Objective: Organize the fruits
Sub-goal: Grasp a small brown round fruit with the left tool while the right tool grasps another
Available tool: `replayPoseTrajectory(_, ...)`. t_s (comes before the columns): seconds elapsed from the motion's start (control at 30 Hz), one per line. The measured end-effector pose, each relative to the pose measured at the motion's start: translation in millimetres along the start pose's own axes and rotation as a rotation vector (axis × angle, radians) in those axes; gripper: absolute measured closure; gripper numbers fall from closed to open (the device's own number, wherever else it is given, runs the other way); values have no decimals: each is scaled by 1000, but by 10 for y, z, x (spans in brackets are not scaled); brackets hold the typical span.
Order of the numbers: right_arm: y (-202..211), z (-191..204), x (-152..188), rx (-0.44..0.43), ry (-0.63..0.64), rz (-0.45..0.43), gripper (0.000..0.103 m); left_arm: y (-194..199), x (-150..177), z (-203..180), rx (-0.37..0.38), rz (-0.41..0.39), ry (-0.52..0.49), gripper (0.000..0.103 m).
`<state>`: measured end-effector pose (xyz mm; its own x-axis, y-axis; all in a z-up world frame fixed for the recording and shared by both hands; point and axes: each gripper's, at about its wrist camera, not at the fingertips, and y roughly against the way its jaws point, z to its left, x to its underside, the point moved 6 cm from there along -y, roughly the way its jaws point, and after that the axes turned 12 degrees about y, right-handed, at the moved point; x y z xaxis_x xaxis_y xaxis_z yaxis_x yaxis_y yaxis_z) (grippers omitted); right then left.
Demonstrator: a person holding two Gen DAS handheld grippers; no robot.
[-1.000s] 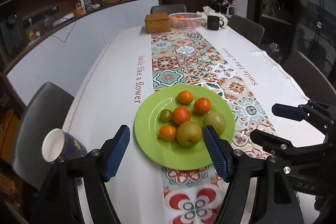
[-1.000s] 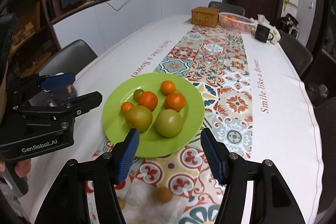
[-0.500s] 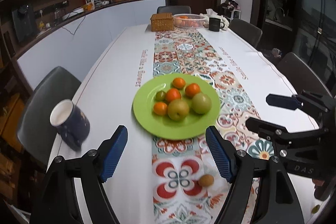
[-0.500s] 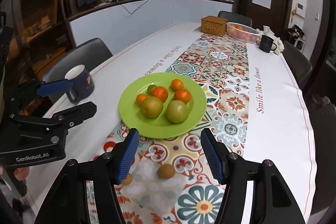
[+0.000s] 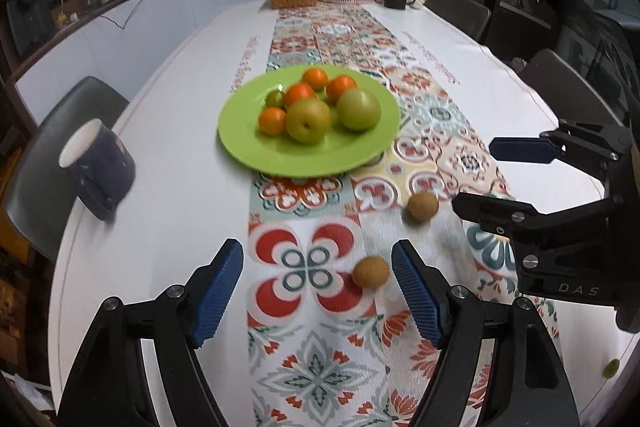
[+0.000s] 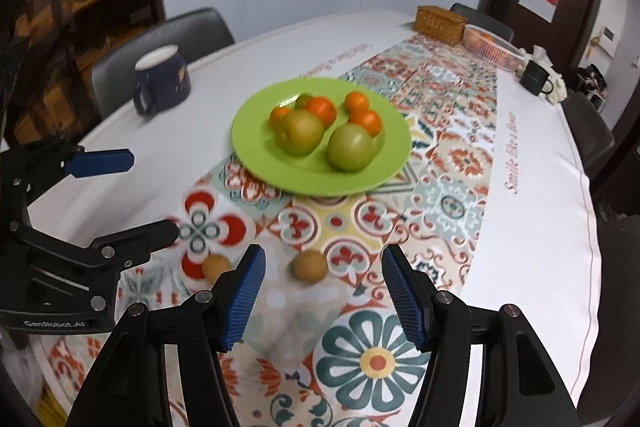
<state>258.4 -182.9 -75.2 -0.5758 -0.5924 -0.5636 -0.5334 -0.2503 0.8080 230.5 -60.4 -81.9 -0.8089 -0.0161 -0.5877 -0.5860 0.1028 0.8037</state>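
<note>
Mug [image 5: 98,173] in dark blue with a white inside sits at the left edge of the left wrist view, on a white tablecloth [image 5: 180,163] with a patterned tile runner [image 5: 312,267] down its middle. Right of the mug, in the upper centre, a green plate [image 5: 280,159] holds two large green-brown fruits [image 5: 308,120], four small oranges [image 5: 272,120] and one small green fruit [image 5: 275,98]. Across the bottom of the frame the left gripper [image 5: 318,291] has its blue-padded jaws spread wide and holding nothing. A small brown fruit [image 5: 370,270] lies on the runner just inside its right pad, and a second brown fruit [image 5: 423,205] lies further up and to the right, off the plate. At the right edge the right gripper [image 5: 476,179] shows from the side, jaws apart and empty.

From the right wrist view, the left gripper [image 6: 154,195] is at the left edge, the mug [image 6: 162,79] upper left, the plate [image 6: 256,151] centre. The right gripper [image 6: 322,293] fills the bottom, jaws wide, with one brown fruit [image 6: 309,265] lying between and just beyond its pads.
</note>
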Motion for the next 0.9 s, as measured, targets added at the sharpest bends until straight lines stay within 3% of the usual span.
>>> replayPoseTrajectory(0.4,-327,60,176,-53,20,67,42,-321,245,-191,53,74,-65,27)
replayPoseTrajectory(0.57,-471,46,188,-93,-10,89,50,-457,288,-238,72,100,-76,37)
replayPoseTrajectory(0.9,-640,64,151,-102,-17,102,62,-605,329,-241,98,134,-66,67)
